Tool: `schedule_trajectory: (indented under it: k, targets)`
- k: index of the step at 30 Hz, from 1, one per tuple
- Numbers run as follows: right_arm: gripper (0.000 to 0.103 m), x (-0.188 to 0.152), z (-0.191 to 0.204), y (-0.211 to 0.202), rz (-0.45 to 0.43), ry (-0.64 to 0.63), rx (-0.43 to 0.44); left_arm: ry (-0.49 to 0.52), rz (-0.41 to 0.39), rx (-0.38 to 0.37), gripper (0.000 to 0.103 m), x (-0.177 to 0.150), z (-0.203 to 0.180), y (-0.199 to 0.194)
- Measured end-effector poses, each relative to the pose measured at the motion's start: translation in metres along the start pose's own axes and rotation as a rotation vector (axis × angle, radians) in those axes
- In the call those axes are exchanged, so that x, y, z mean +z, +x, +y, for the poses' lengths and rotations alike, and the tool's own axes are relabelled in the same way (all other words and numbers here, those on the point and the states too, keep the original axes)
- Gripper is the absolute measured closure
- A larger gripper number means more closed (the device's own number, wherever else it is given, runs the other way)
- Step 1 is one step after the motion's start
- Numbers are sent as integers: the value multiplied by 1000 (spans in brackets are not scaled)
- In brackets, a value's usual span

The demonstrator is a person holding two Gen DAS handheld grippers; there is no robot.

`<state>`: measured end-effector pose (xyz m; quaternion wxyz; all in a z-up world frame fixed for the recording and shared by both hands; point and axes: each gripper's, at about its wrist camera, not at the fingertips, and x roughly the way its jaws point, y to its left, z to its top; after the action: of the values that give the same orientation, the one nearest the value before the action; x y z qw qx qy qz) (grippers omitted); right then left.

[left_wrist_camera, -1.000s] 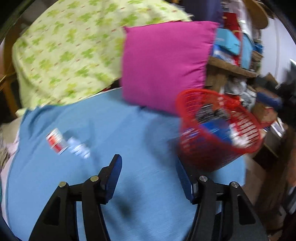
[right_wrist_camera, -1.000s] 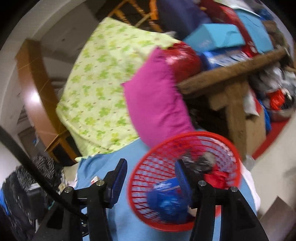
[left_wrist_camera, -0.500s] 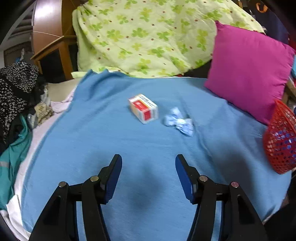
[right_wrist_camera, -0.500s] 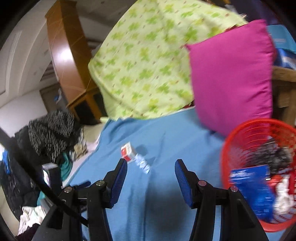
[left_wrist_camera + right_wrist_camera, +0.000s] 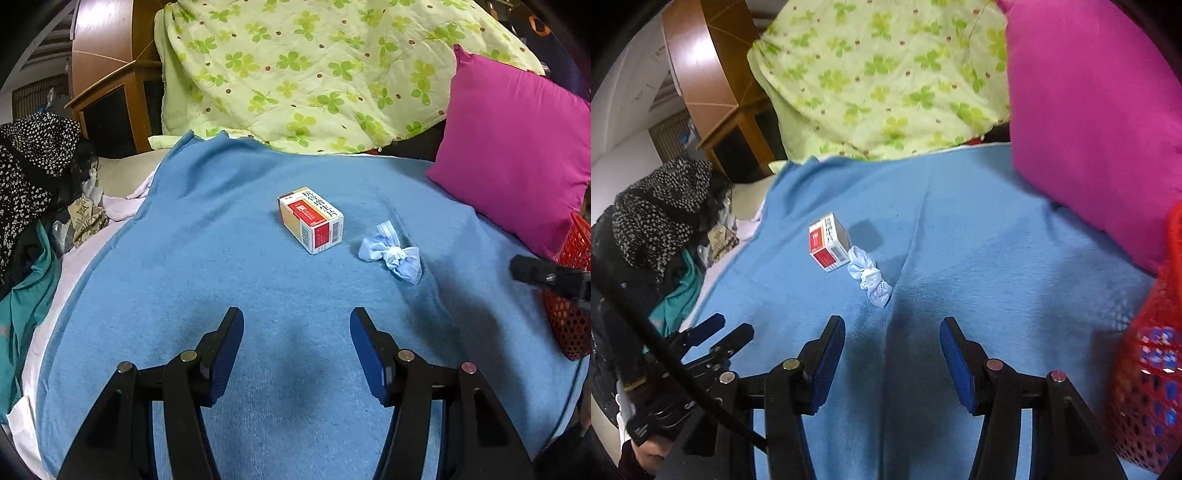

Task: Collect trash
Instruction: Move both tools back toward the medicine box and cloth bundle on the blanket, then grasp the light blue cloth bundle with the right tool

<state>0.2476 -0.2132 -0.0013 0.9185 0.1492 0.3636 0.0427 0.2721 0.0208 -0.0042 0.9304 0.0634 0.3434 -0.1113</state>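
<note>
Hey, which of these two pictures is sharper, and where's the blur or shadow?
Left wrist view: sharp; box print is crisp, and a soft shadow lies on the blanket between the jaws. Right wrist view: softer; basket and pillow smear at the right edge, and the fisheye bends the edges.

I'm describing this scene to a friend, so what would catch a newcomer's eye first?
A red-and-white box and a crumpled blue-white mask lie side by side on the blue blanket. A bright magenta pillow stands at the right, with a red mesh basket below it.
</note>
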Motion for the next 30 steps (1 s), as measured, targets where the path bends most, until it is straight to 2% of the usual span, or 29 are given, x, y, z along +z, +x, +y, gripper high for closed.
schedule_trajectory:
  k: [6, 17, 21, 24, 30]
  targets:
    - [46, 14, 11, 42, 55, -9, 11, 8, 1, 28, 42, 5, 5, 10]
    - [46, 38, 35, 100, 45, -92, 60, 5, 32, 41, 42, 14, 14, 33]
    - [59, 41, 38, 127, 72, -111, 59, -13, 58, 30, 42, 16, 19, 44]
    - [60, 42, 37, 146, 92, -108, 36, -38, 77, 19, 42, 18, 23, 55]
    - [71, 42, 25, 168, 136, -74, 34, -71, 68, 8, 42, 23, 31, 70]
